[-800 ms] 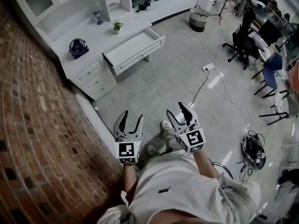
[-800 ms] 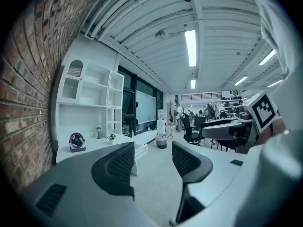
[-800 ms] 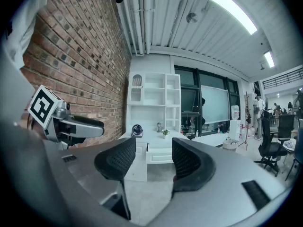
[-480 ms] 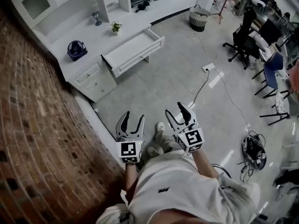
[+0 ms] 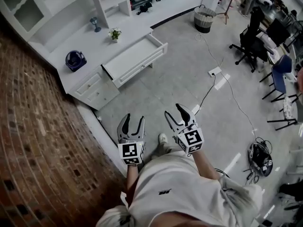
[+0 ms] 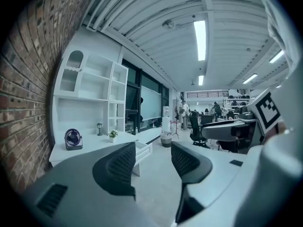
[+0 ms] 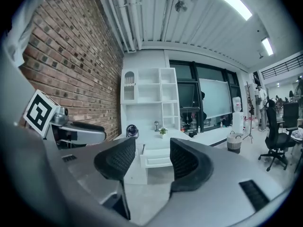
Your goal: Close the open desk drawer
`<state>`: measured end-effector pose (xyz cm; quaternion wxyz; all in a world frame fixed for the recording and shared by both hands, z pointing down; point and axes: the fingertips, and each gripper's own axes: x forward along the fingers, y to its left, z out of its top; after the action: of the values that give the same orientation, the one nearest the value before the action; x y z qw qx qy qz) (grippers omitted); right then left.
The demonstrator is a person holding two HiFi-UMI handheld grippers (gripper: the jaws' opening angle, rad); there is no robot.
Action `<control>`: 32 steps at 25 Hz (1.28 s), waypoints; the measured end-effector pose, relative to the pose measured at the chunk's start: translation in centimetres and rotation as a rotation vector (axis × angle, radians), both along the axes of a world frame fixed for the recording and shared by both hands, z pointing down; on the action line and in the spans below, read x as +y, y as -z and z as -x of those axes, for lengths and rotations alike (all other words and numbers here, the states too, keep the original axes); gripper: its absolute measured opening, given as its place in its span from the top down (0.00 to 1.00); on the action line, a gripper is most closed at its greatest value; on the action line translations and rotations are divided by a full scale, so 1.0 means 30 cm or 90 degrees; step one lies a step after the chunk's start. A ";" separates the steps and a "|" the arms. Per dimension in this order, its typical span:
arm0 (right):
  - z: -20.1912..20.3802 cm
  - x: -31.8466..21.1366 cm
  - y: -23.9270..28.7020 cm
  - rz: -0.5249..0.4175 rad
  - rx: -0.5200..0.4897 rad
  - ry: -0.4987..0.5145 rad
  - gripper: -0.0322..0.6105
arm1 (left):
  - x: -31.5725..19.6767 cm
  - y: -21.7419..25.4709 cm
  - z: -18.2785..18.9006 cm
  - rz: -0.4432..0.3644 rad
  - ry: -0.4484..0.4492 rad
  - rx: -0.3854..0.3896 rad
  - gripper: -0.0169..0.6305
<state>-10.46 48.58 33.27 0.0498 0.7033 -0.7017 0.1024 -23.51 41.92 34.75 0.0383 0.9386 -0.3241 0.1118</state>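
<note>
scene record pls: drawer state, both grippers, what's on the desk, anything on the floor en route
drawer: open, pulled out of the white desk
left gripper: fingers apart, nothing between them
right gripper: fingers apart, nothing between them
contact: neither gripper touches the drawer; open floor lies between
desk top: dark blue fan, small potted plant
floor: power strip with cable, right of the straight line to the drawer

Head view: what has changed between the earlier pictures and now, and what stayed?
The person has stepped slightly toward the desk, so the drawer sits lower in frame. Nothing was gripped. The left gripper and right gripper stay open and empty; the drawer stays open.
</note>
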 end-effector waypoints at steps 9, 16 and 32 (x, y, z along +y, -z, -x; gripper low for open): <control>-0.204 -0.134 0.005 0.000 -0.021 0.005 0.60 | -0.129 0.027 -0.187 -0.006 0.008 -0.016 0.60; -0.297 -0.185 -0.028 0.009 -0.034 0.006 0.60 | -0.174 0.008 -0.275 0.009 0.008 -0.026 0.60; -0.412 -0.410 -0.085 0.044 -0.035 -0.073 0.60 | -0.457 -0.064 -0.462 0.032 -0.084 -0.020 0.62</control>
<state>1.91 36.29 35.83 0.0488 0.7374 -0.6572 0.1485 -9.64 28.20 36.68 0.0494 0.9549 -0.2588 0.1370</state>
